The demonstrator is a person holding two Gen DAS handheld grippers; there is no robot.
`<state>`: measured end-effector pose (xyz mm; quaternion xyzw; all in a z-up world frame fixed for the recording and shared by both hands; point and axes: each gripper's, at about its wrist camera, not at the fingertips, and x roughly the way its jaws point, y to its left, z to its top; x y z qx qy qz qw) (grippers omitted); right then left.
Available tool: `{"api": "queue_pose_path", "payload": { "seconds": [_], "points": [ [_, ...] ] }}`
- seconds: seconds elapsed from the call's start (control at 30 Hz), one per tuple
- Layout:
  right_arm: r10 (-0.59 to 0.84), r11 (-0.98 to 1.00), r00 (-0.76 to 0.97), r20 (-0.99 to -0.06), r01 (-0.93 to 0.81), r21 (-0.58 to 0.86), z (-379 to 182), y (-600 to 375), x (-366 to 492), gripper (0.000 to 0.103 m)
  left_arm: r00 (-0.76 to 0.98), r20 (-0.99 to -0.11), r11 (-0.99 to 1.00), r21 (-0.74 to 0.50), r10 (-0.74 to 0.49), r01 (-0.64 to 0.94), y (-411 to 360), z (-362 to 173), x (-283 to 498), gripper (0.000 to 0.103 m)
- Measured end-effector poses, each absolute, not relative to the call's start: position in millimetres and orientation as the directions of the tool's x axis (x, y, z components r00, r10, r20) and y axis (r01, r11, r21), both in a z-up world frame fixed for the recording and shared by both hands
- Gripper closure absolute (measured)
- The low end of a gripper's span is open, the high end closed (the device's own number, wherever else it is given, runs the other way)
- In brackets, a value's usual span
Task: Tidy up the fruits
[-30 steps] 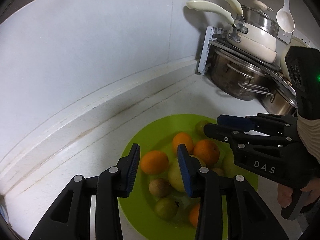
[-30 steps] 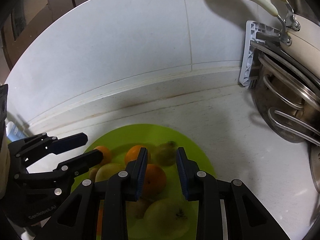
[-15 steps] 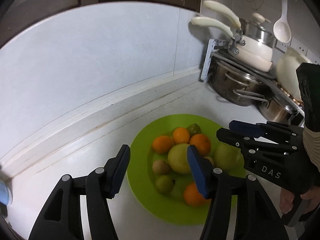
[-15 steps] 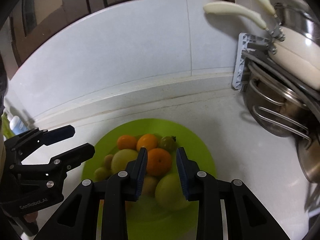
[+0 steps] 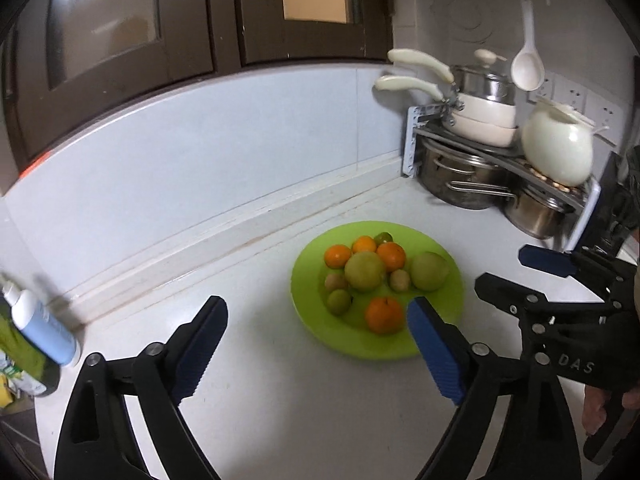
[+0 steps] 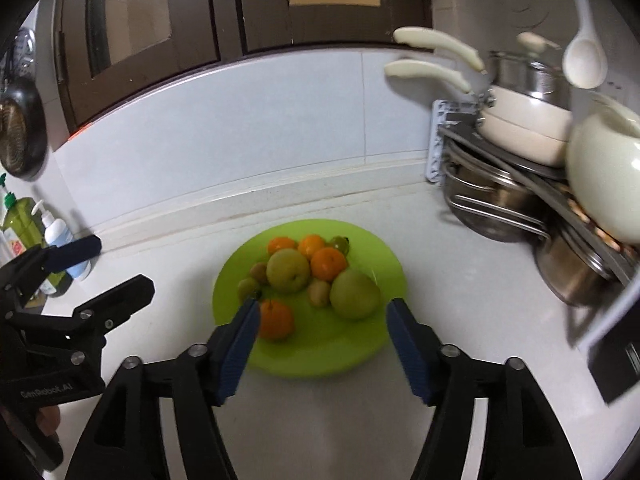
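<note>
White kitchen counter (image 5: 280,400): green plate (image 5: 448,300) of fruit at twelve o'clock; left gripper (image 5: 316,344) and right gripper (image 6: 320,344) both opening, empty.

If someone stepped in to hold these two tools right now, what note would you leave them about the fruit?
Left hand-held gripper: jaws opening, nothing between them, short of the plate.
Right hand-held gripper: jaws opening, also empty, at the plate's near edge.
Fruit: all on the green plate on the counter: four oranges, e.g., two large green fruits, e.g., and several small greenish-brown ones, piled together.
Done: no fruit lies loose on the counter in either view.
Left: probably nothing. Check outside the views for stray fruit, otherwise set the grippers aside.
</note>
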<state>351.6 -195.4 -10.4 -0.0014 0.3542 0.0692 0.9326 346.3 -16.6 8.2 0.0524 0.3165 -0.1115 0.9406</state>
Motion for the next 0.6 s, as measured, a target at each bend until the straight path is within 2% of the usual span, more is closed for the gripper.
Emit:
{"api": "queue_pose_path", "payload": {
  "seconds": [0.37, 0.6],
  "points": [
    [0.034, 0.999, 0.791, -0.611, -0.013, 0.039, 3, -188, 241, 0.022, 0.793, -0.559, 0.951, 0.021, -0.244, 0.307, -4, 20, 261, 0.000],
    [0.046, 0.999, 0.809, -0.585, -0.023, 0.046, 13, -193, 194, 0.020, 0.829, -0.516, 0.963, 0.028, -0.215, 0.267, -6, 31, 207, 0.000]
  ]
}}
